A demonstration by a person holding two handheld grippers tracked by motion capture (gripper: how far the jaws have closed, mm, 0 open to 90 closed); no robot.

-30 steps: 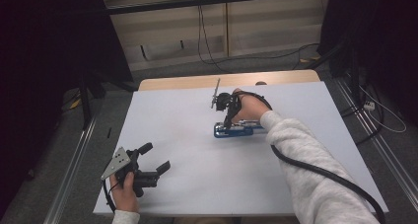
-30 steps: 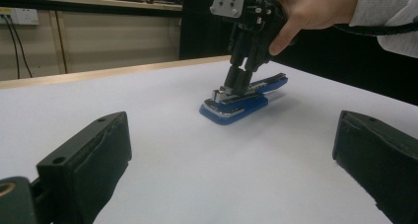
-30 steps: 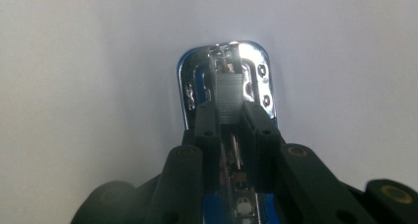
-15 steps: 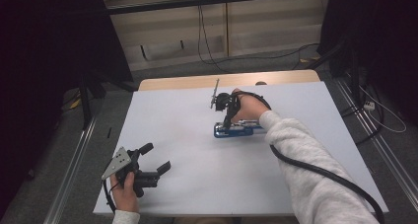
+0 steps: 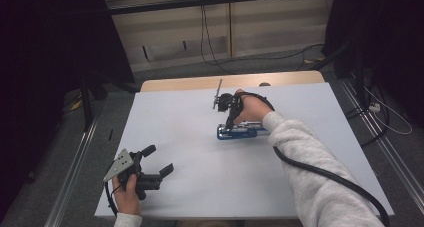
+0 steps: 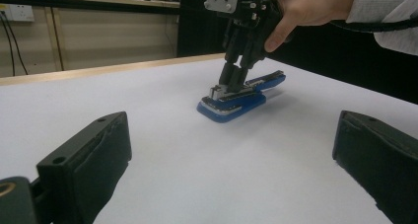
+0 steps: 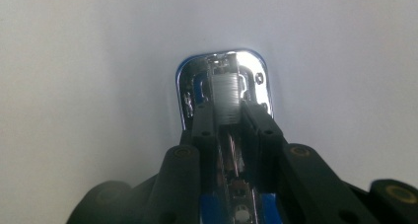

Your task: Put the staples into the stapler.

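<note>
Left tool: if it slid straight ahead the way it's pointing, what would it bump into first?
Probably the blue stapler, which the right tool is gripping. The left tool is open, with bare white table before it.

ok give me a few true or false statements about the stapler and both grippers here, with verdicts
1. The blue and chrome stapler lies opened out flat on the white table. True.
2. The right gripper comes down onto the stapler's metal staple channel, jaws close together on either side of it. True.
3. The left gripper is clamped on the stapler. False: it sits near the table's near left corner, well apart from the stapler, jaws wide open with nothing between them.
4. The stapler is red. False: its base is blue with a shiny metal plate.
5. A sheet of paper is tucked into the stapler. False: only the bare table shows around it.
</note>
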